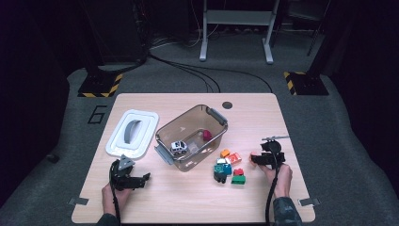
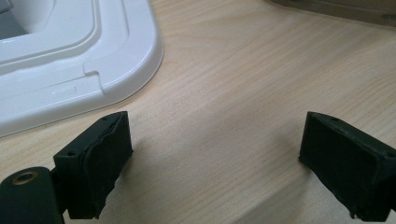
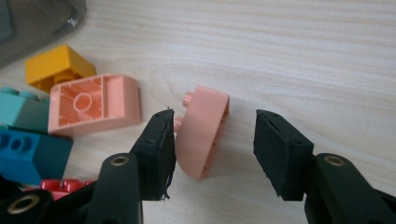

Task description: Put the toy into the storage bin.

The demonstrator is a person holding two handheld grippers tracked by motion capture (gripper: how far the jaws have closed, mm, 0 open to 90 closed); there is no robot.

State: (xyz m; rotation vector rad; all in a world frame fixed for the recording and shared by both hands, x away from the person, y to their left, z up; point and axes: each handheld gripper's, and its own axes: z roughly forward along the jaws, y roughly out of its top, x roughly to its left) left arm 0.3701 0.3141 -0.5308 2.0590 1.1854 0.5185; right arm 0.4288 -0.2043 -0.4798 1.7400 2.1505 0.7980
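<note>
Room: dark floor with cables around a pale wooden counter [image 1: 197,197].
High view, bin: a clear brown bin [image 1: 192,137] stands mid-counter with a small toy car [image 1: 179,147] and a red piece [image 1: 207,135] inside; a white lid [image 1: 131,132] lies to its left.
High view, blocks: a cluster of coloured blocks [image 1: 229,168] sits just right of the bin.
High view, tools: the left tool [image 1: 147,178] rests near the counter's front left; the right tool [image 1: 253,159] lies at the right of the cluster.
Left gripper view: jaws wide apart over bare wood, nothing between them, the lid's corner just beyond.
Right gripper view: jaws apart around a pink block [image 3: 203,130] standing on edge; one pad touches its studded face, the other stands clear of it. A second pink block [image 3: 93,103], a yellow block [image 3: 58,65] and blue blocks [image 3: 28,147] lie nearby.
</note>
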